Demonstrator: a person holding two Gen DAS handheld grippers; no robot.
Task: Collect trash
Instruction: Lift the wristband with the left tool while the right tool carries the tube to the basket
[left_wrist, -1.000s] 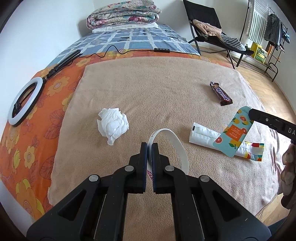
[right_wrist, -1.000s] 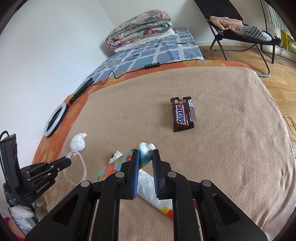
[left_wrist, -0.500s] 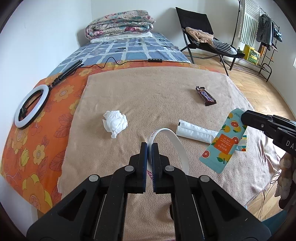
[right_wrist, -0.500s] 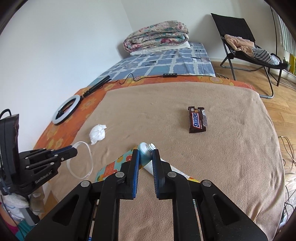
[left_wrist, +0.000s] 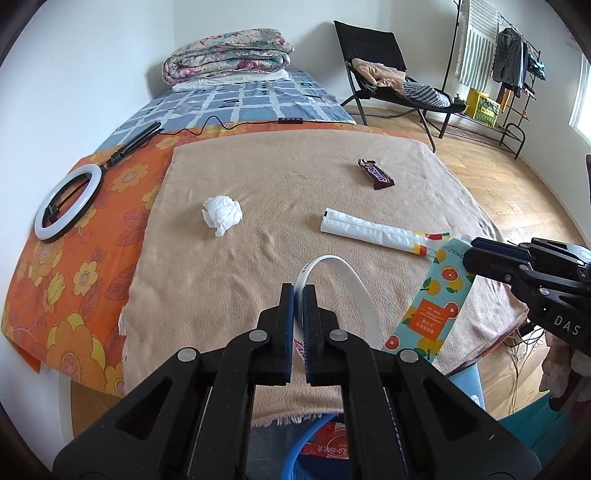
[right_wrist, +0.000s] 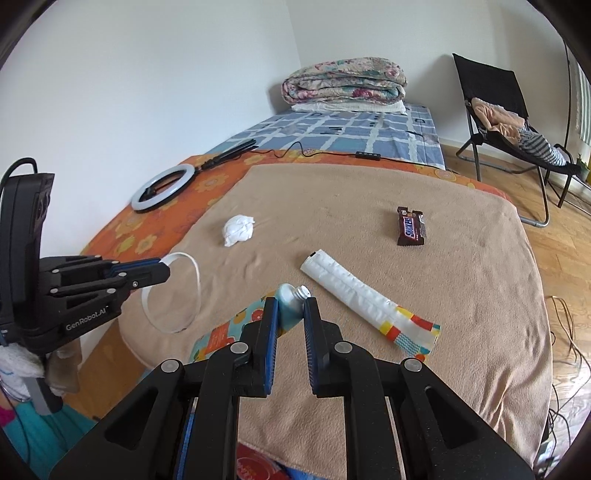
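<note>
On the far left, a ring light lies on the orange floral sheet. On the tan blanket, a crumpled white tissue sits left of centre. In the near middle, the left gripper is clamped on a white plastic band, held above the blanket's near edge. Right of centre lie a white wrapper and, farther off, a chocolate bar wrapper. At the near right, the right gripper pinches an orange-print tube by its neck; the tube hangs leftward. The springy band could slip from its thin grip. The dangling tube could swing and twist free if moved quickly.
</note>
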